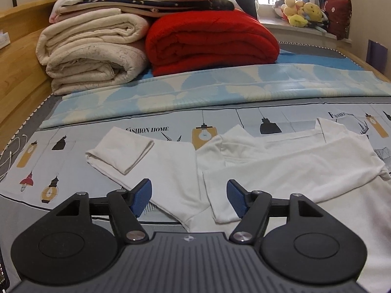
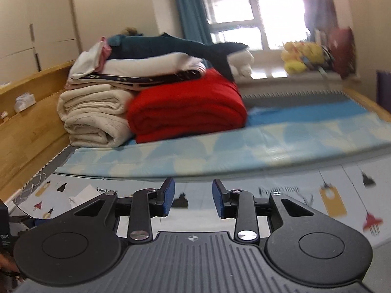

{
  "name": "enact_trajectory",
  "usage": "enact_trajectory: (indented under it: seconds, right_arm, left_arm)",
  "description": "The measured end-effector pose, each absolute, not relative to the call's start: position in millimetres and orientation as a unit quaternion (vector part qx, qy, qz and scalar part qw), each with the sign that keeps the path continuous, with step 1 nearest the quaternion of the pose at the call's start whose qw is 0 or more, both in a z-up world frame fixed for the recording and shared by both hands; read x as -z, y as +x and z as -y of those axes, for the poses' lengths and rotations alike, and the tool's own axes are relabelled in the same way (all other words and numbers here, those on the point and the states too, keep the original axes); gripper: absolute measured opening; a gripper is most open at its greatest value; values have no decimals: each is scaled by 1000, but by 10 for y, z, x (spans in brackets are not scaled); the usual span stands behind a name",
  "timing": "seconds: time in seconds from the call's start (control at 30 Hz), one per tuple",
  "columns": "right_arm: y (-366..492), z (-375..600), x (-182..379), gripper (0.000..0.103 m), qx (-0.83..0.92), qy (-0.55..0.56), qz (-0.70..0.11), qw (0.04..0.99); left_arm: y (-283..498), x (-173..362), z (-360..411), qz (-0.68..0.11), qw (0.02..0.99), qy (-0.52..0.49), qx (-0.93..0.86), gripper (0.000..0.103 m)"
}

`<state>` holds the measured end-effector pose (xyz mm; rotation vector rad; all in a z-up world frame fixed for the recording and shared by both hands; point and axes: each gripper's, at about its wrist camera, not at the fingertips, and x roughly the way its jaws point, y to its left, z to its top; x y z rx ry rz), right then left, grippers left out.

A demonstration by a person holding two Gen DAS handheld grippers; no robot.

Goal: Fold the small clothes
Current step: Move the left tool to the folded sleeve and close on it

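Note:
A small white shirt [image 1: 281,163] lies partly folded on the printed bed sheet [image 1: 73,171], one sleeve [image 1: 119,150] spread to the left. My left gripper [image 1: 187,196] is open and empty, low over the shirt's near edge, with the cloth between and below its blue pads [image 1: 141,196]. My right gripper [image 2: 193,196] is open and empty, held above the sheet. A bit of white cloth [image 2: 83,195] shows at its lower left. The right wrist view is blurred.
Folded cream quilts [image 1: 92,56] and a red blanket [image 1: 212,41] are stacked at the far side, with more folded bedding on top. A blue patterned mat [image 1: 220,85] lies across the bed. A wooden bed frame [image 1: 17,73] runs along the left. Plush toys [image 1: 303,12] sit on the windowsill.

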<state>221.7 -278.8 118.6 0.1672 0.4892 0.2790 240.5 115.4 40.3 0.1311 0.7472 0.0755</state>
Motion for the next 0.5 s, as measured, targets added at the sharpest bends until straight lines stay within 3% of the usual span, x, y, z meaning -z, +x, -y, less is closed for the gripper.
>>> enact_trajectory:
  seconds: [0.07, 0.17, 0.5]
  right_arm:
    - [2231, 2701, -1074, 39, -146, 70, -236, 958]
    - [2290, 2614, -819, 39, -159, 56, -273, 947]
    - [2513, 2395, -757, 39, -179, 61, -275, 943]
  left_arm:
    - [2412, -396, -1137, -362, 929, 71, -34, 75]
    - [2424, -346, -1085, -356, 928, 101, -40, 87]
    - [2780, -135, -1285, -348, 927, 91, -108, 87]
